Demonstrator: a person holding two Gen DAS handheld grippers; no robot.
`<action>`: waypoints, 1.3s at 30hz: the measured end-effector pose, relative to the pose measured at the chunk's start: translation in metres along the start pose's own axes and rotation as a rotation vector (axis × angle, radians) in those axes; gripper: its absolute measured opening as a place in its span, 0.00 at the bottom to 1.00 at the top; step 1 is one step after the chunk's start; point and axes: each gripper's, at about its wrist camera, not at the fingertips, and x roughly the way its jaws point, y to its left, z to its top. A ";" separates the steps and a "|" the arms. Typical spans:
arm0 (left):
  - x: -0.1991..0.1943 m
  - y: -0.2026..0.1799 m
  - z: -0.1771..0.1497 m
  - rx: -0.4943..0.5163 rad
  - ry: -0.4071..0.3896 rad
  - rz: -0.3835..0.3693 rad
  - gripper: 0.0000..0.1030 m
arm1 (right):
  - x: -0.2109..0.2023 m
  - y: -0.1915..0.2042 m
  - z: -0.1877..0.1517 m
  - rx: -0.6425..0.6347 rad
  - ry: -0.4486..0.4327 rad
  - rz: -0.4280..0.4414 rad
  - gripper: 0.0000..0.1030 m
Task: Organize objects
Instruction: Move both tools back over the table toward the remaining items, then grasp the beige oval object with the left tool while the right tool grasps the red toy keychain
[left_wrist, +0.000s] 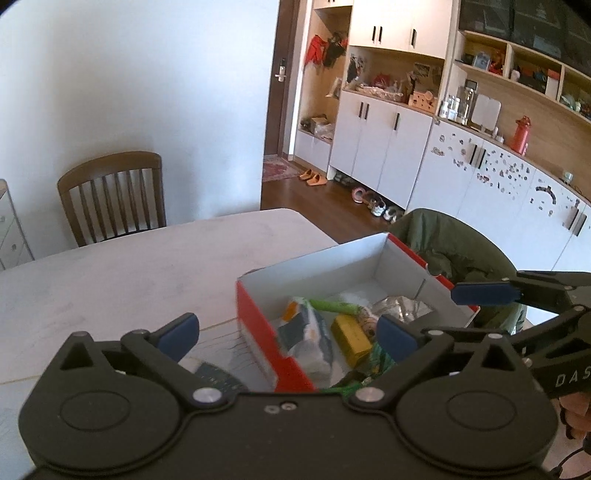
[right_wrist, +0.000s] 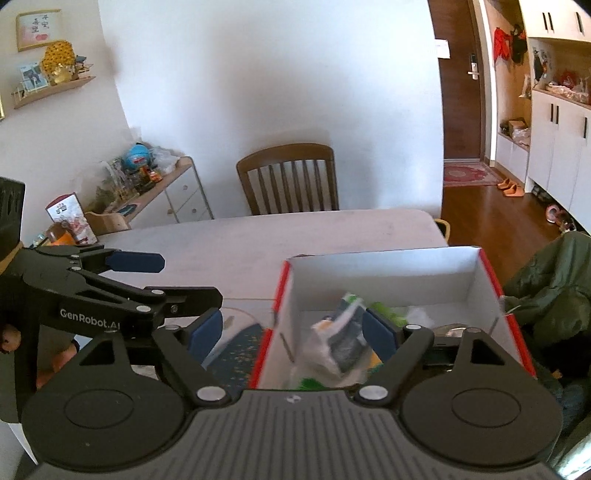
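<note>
Left wrist view, box: I see the red-sided cardboard box (left_wrist: 258, 325) sitting open on the pale table (left_wrist: 129, 266), near the table's right edge, its white inside facing up.
Box contents: a white and grey-blue packet (left_wrist: 306, 332) lies against the near left wall, a yellow block (left_wrist: 351, 338) sits just right of it, a green stick-shaped wrapper (left_wrist: 332, 306) lies behind both, and something clear and crinkled (left_wrist: 402, 306) fills the right part. I cannot tell what the small items really are.
Left gripper: my left gripper (left_wrist: 288, 332) hangs above the box's near left corner, fingers spread wide with nothing between them; one blue pad is over the table, the other over the box.
Right gripper: my right gripper (right_wrist: 291, 328) is likewise spread wide and holds nothing, straddling the box's left wall (right_wrist: 280, 295); in the right wrist view the packet (right_wrist: 340, 339) shows between its pads, blurred.
On the table beside the box: a dark patterned flat thing (left_wrist: 218, 378) lies just left of the box, partly hidden by the gripper.
Around: a wooden chair (left_wrist: 110, 199) stands at the table's far side against the white wall, and a green jacket (left_wrist: 454, 247) is draped just beyond the box's right side.
</note>
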 end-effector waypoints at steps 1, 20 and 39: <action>-0.003 0.004 -0.002 -0.004 -0.002 0.000 0.99 | 0.001 0.005 0.000 0.000 -0.001 0.005 0.81; -0.036 0.122 -0.053 -0.056 -0.021 0.139 1.00 | 0.052 0.102 -0.013 -0.068 0.066 0.036 0.83; 0.023 0.195 -0.118 0.023 0.134 0.103 0.99 | 0.150 0.154 -0.056 -0.180 0.273 0.045 0.83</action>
